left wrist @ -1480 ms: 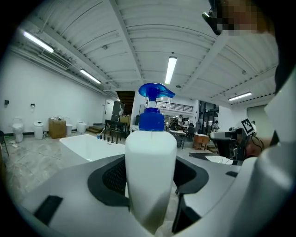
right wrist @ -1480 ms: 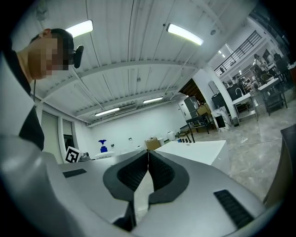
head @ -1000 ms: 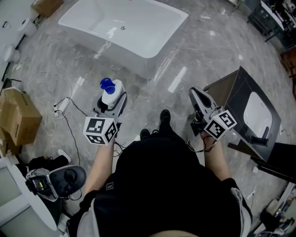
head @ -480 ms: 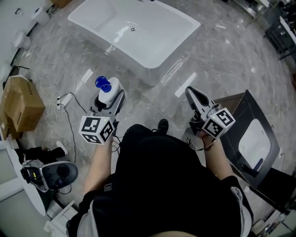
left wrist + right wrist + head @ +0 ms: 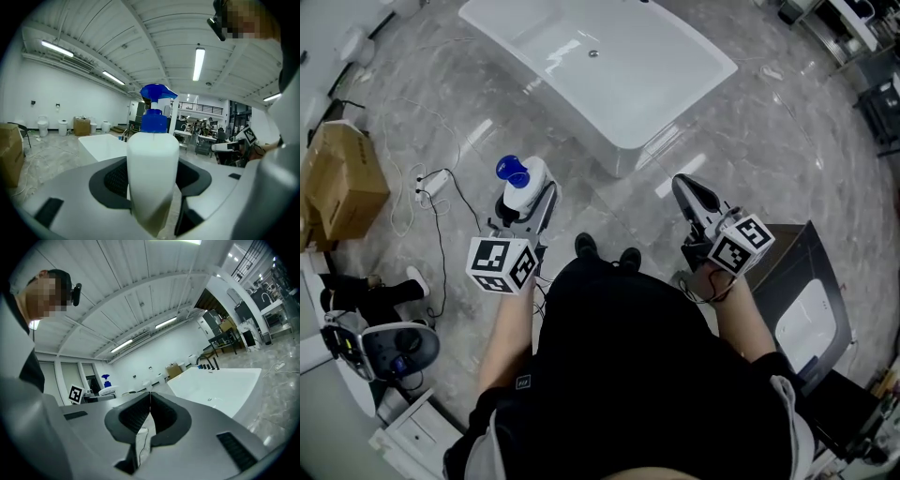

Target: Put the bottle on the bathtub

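A white bottle (image 5: 525, 187) with a blue pump top is upright between the jaws of my left gripper (image 5: 525, 195), which is shut on its body. In the left gripper view the bottle (image 5: 152, 178) fills the middle, and the white bathtub (image 5: 101, 145) lies beyond it on the left. In the head view the bathtub (image 5: 670, 117) stands on the grey marble floor ahead, its near corner a short way past both grippers. My right gripper (image 5: 689, 192) is shut and holds nothing; its pads (image 5: 140, 416) meet, with the tub (image 5: 220, 385) ahead on the right.
A cardboard box (image 5: 342, 178) and loose cables (image 5: 431, 187) lie on the floor at the left. A dark stand with a white panel (image 5: 811, 319) is at the lower right. A round grey device (image 5: 389, 347) sits at the lower left. The person's shoes (image 5: 586, 246) show below the grippers.
Both grippers have moved forward with the person; the tub's near corner is closer to them. The dark stand has slid back to the lower right. The hold on the bottle is unchanged.
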Demonstrator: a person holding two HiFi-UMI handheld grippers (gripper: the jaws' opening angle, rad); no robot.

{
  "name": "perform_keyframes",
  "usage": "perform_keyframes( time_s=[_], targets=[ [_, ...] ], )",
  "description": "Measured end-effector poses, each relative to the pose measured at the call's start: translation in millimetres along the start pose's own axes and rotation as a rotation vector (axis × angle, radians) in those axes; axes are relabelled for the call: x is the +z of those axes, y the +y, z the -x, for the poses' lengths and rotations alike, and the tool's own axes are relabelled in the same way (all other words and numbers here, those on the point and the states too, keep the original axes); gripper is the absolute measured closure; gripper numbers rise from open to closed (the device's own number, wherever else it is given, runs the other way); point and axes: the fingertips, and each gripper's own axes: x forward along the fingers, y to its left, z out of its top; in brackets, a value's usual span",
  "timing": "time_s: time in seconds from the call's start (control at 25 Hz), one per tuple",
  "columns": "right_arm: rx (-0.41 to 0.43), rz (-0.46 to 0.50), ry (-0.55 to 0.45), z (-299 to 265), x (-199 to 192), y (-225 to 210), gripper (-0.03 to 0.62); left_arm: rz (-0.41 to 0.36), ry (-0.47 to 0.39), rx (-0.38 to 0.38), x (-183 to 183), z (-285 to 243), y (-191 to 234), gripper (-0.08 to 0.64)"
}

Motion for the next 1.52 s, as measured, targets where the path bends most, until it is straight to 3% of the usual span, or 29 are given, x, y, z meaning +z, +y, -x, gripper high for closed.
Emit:
perform_keyframes(
  time_s=[0.4,0.56,0.84,1.16,1.32,1.52],
  targets=[
    [0.017,0.016,0.085,-107,-3,16,0.563,0.052,-0.006,0.020,7,-11,93,0.288],
    [0.015,0.067,0.102,-134,-6,20,0.563,0.037,0.029,0.011,-4,-17,116,0.288],
    [0.076,0.086,0.195,-187,-44,9,0.563,0.077,0.091,0.046,-43,-35,152,0.288],
    [0.145,0.058,0.256,-201,-84,-16,0.563,0.154,0.157,0.059,-92,-51,142,0.288],
    [0.171,0.071,0.305,-223,-122,-34,0.563,0.186,0.150,0.056,-120,-72,156,0.288],
    [0.174,0.011,0.328,-234,-176,-60,0.563,0.202,0.181,0.046,-171,-102,160,0.288]
  ],
)
